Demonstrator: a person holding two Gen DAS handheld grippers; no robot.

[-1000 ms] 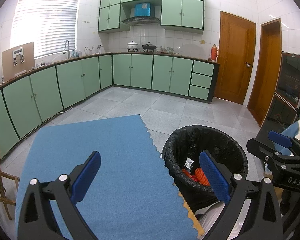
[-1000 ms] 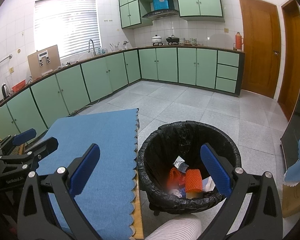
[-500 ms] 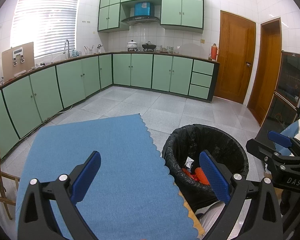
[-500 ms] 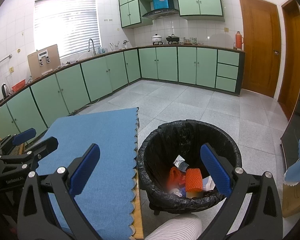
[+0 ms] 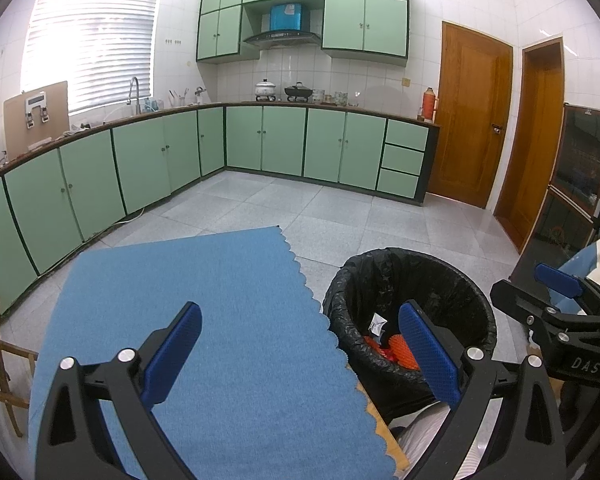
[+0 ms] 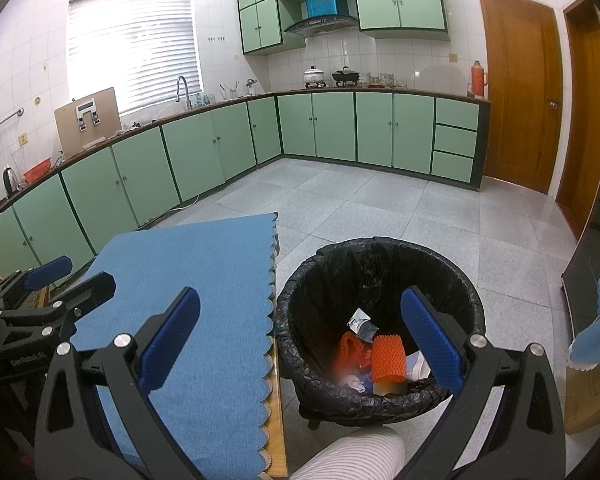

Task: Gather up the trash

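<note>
Trash (image 6: 386, 358): orange mesh piece, red scraps, a silver wrapper (image 6: 360, 322) and white bits, all lying at the bottom of the bin (image 6: 380, 256). None visible on the bench (image 5: 228, 320).

Left tongs (image 5: 300, 354): nearest item in the left view. Jaws spread wide, nothing between them. Held level over the bench's near right edge, pointing out across the blue cloth toward the far edge; right blue pad overlaps the bin mouth in view.

Right tongs (image 6: 300, 340): jaws likewise wide apart and empty. Held above and just short of the bin, left pad over the cloth's scalloped right edge, right pad over the bin's near rim.

Bin: black liner, stands on the floor just beside the bench's right edge, a striped sleeve or knee (image 6: 352, 454) near its base.

Risks, judged:
- Liner snagged by a low tong tip, pulling it off the rim.
- Bin nudged or tipped by the right tongs or the knee, spilling its load.
- Cloth dragged off the bench if a pad catches its edge.
- Two tongs knocking together, being near one another.
</note>
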